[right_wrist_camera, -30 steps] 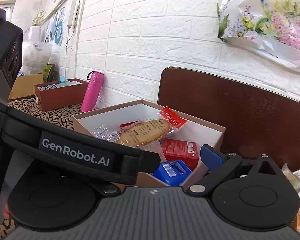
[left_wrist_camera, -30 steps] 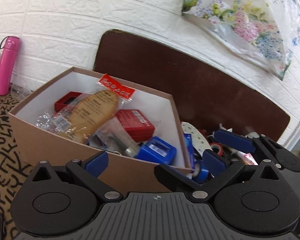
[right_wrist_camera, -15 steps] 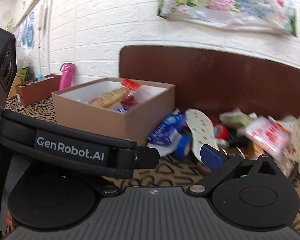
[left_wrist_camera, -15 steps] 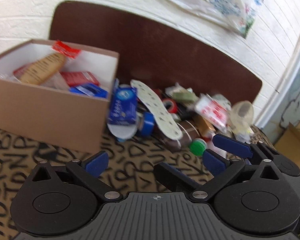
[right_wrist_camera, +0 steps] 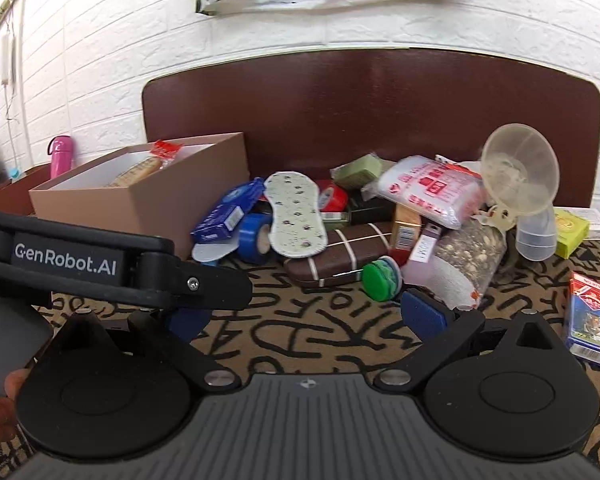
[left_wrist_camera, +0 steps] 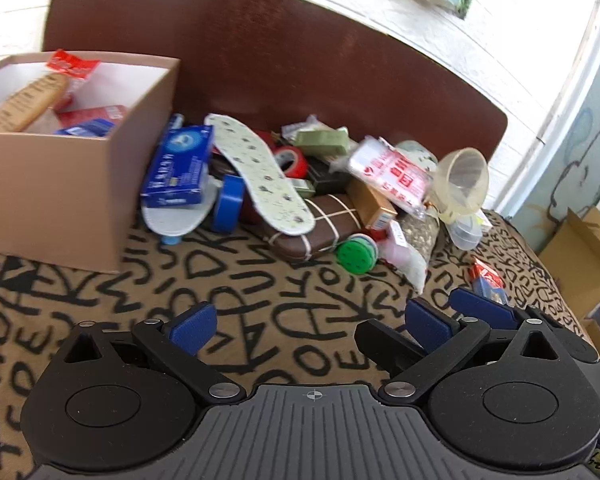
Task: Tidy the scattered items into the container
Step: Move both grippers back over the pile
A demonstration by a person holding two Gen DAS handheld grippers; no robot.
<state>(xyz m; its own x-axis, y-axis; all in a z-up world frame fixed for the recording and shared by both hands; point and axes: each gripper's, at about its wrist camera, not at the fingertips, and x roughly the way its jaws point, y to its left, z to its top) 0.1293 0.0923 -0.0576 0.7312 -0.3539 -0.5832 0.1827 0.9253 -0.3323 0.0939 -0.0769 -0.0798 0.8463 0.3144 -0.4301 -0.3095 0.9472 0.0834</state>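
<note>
A brown cardboard box (left_wrist_camera: 60, 196) (right_wrist_camera: 148, 200) stands at the left and holds snack packets and small boxes. To its right lies a heap of items: a blue box (left_wrist_camera: 180, 166), a blue tape roll (left_wrist_camera: 228, 200), a floral insole (left_wrist_camera: 264, 176) (right_wrist_camera: 296, 216), a brown case (left_wrist_camera: 320, 224), a green lid (left_wrist_camera: 356, 256) (right_wrist_camera: 378, 276), a red-printed packet (left_wrist_camera: 396, 176) and a clear funnel (left_wrist_camera: 464, 180) (right_wrist_camera: 520, 172). My left gripper (left_wrist_camera: 306, 324) is open and empty, short of the heap. My right gripper (right_wrist_camera: 306, 316) is open and empty too.
The table wears a tan cloth with black letters (left_wrist_camera: 260, 300). A brown headboard (left_wrist_camera: 300, 60) and white brick wall stand behind. A red and blue card box (right_wrist_camera: 590, 320) lies at the right. A pink bottle (right_wrist_camera: 60, 156) and another brown box stand far left.
Both grippers have swung right from the box and drawn back and down, so the heap of scattered items now lies ahead of them. Both jaws stayed open.
</note>
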